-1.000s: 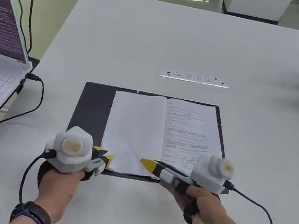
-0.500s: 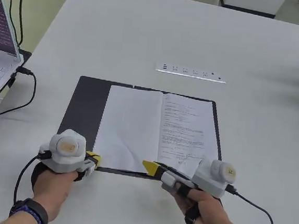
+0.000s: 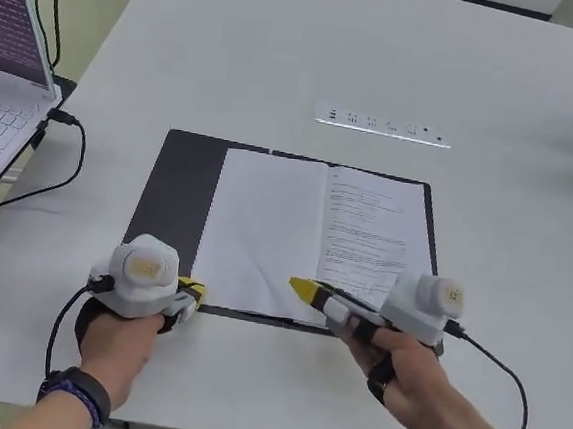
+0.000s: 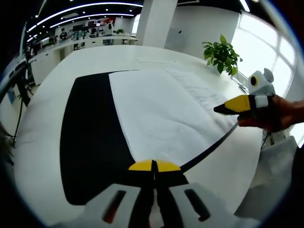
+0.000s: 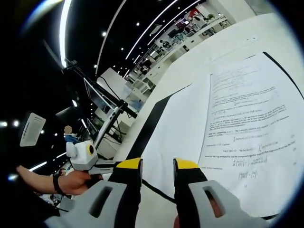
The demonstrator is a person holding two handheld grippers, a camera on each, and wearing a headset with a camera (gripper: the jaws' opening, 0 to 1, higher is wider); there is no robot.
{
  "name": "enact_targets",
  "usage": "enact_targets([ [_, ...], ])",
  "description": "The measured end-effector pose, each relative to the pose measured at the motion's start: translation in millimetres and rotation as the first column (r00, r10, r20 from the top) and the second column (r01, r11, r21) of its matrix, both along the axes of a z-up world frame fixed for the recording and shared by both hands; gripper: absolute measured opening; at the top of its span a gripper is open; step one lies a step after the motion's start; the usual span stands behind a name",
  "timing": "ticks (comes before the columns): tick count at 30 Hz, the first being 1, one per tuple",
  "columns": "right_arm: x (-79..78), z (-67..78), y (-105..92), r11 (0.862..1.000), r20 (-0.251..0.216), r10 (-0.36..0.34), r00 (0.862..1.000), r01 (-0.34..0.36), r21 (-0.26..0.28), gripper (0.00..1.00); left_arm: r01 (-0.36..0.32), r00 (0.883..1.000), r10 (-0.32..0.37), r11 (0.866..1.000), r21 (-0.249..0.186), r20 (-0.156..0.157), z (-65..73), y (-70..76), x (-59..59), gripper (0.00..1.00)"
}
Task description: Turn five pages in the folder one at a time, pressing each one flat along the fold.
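1. The folder (image 3: 177, 205) lies open on the white table (image 3: 280, 63), in front of the person. Its black inner cover shows on the left. A blank page (image 3: 260, 232) lies flat left of the fold and a printed page (image 3: 375, 237) lies right of it.
2. The left gripper (image 3: 191, 292) is at the folder's near-left corner. In its own view its yellow tips (image 4: 154, 166) are pressed together with nothing seen between them.
3. The right gripper (image 3: 305, 289) is at the folder's near edge, close to the fold. In its own view (image 5: 158, 166) the jaws stand slightly apart and hold nothing.
4. Step in hand, as judged: no sheet is lifted, so this is a pause between turns. How many pages have been turned cannot be told.
5. Next move, as judged: the right gripper must catch one sheet only at the near edge of the printed page and carry it over to the left. A gripper must then press it flat along the fold.
6. Writing: the printed page carries lines of text too small to read. The screen of the laptop (image 3: 2, 79), far left, shows lines of text that are also illegible. The socket strip (image 3: 380, 124) beyond the folder has no readable marking, and no brand is visible.
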State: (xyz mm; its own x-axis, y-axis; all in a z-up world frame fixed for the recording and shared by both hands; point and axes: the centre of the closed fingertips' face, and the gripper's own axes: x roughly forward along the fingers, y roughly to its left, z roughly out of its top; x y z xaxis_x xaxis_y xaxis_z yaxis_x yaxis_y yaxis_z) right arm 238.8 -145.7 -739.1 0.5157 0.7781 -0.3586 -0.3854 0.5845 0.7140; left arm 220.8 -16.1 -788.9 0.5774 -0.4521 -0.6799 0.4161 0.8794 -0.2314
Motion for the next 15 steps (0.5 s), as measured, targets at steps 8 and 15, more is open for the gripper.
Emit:
enact_targets([
  [8, 23.6, -9.6, -7.8, 0.998, -0.001, -0.048, 0.999, 0.048, -0.030, 0.17, 0.016, 1.000, -0.016, 1.000, 0.008, 0.000, 0.6, 0.0, -0.8, 0.00],
  [15, 46.7, -10.0, -13.6, 0.996, 0.006, -0.084, 0.996, 0.084, -0.036, 0.12, 0.019, 1.000, -0.019, 1.000, 0.025, -0.004, 0.1, -0.1, 0.1, 0.00],
])
